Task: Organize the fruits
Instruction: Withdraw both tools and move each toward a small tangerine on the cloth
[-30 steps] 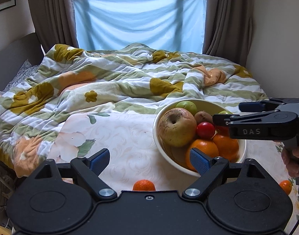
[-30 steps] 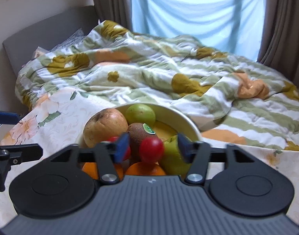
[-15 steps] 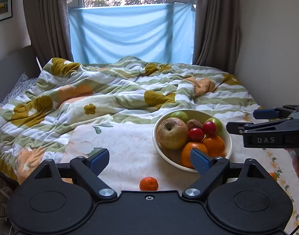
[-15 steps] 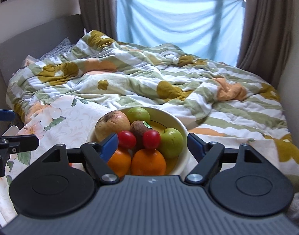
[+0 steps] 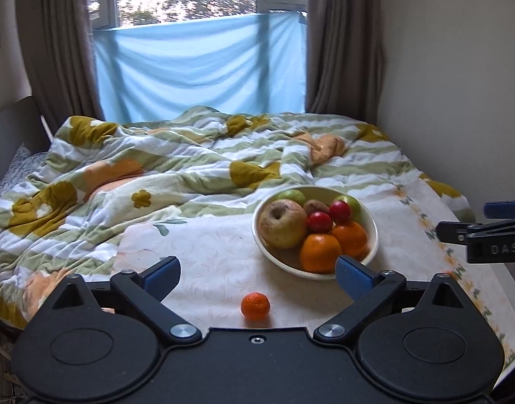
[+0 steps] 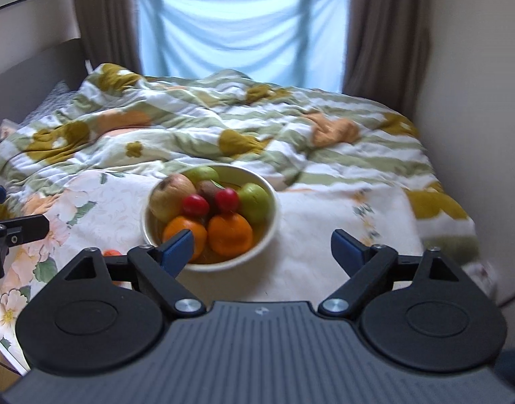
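Now my left gripper (image 5: 257, 274) gapes wide, empty | right gripper (image 6: 262, 247) likewise spread, holding nothing | loose tangerine (image 5: 255, 305) on tablecloth (image 5: 203, 252) before me | beyond, cream bowl (image 5: 372, 232) holds big apple (image 5: 282, 224), oranges (image 5: 319, 252), red fruits (image 5: 319, 221), green apples (image 6: 254, 198).

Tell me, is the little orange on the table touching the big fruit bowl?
Apart. In the left wrist view, the little orange sits alone on the tablecloth, with a plain strip of cloth showing between it and the bowl.
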